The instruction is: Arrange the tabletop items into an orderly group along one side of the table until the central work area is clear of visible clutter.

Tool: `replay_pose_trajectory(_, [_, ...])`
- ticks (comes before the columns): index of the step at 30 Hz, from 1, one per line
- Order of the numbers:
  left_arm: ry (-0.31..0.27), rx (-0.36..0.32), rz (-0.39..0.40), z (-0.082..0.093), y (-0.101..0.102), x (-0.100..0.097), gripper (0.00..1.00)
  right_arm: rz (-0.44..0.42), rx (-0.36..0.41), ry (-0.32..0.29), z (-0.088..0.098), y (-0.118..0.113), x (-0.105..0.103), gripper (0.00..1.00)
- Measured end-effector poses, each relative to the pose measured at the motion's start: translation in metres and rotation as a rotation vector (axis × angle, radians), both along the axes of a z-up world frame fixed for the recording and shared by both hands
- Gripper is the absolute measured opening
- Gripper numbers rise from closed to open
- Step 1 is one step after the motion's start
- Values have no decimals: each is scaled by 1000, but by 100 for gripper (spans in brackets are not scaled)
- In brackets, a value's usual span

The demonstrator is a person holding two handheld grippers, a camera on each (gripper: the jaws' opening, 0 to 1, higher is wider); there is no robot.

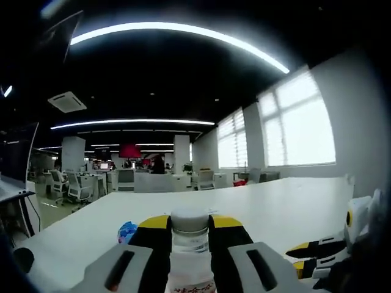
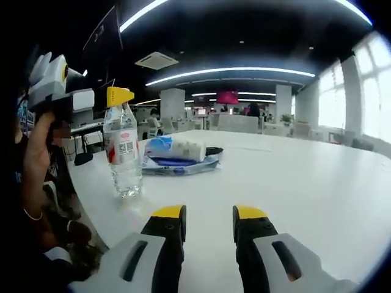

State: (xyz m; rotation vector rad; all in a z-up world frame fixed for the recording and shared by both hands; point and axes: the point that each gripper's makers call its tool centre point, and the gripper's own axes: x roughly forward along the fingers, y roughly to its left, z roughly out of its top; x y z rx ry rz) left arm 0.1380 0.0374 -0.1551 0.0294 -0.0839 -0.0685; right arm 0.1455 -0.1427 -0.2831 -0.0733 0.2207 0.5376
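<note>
A clear water bottle (image 1: pixel 189 239) with a white cap sits between the yellow-tipped jaws of my left gripper (image 1: pixel 189 223), which is shut on its neck. In the right gripper view the same bottle (image 2: pixel 124 152) stands upright near the white table's left edge, with the left gripper (image 2: pixel 118 97) holding its top. Just behind it lies a bluish plastic packet with a white roll (image 2: pixel 178 154) on it. In the left gripper view a blue scrap (image 1: pixel 127 231) peeks out left of the jaws. My right gripper (image 2: pixel 209 213) hovers open over bare table, and it (image 1: pixel 300 256) also enters the left gripper view from the right.
The long white table (image 2: pixel 293 177) stretches away towards the windows (image 1: pixel 296 122). A person's hand (image 2: pixel 33 159) holds the left gripper beyond the table's left edge. Office desks and chairs (image 1: pixel 73 183) stand further back.
</note>
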Motion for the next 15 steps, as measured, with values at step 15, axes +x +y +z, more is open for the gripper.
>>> replay_pose_trajectory(15, [6,26,144,2,80,-10,20,18,-1,19,-2,21,7,27])
